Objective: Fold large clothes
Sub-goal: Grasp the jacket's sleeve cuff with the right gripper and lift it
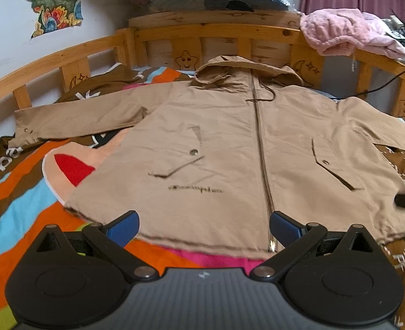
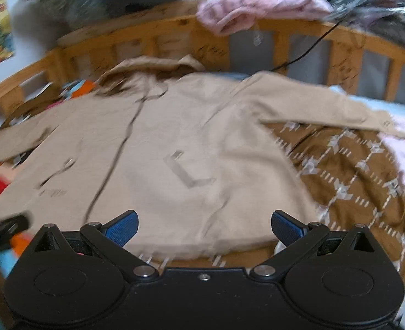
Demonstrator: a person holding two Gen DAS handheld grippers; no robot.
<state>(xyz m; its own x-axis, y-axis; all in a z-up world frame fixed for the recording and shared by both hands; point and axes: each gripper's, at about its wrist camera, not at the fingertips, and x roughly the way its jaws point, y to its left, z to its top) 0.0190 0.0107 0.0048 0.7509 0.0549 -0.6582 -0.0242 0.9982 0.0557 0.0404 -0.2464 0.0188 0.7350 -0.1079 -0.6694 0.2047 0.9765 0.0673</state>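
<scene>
One tan hooded zip-front cotton jacket [image 1: 229, 143], spread flat, front up, across centre frame of both views; hood toward top, hem toward bottom, sleeves out to either side. Laid on multicoloured striped bedcover [image 1: 23, 206] at lower left and brown white-patterned blanket [image 2: 353, 178] at right. Left black gripper with blue finger pads [image 1: 203, 228]: jaws wide apart, nothing held, just above hem near zip. Right black gripper with blue finger pads [image 2: 204, 227]: jaws wide apart, empty, over hem; view motion-blurred. Wooden slatted bed rail [image 1: 216, 31] along top. Pink fluffy cloth [image 1: 348, 31] draped on rail, upper right.
</scene>
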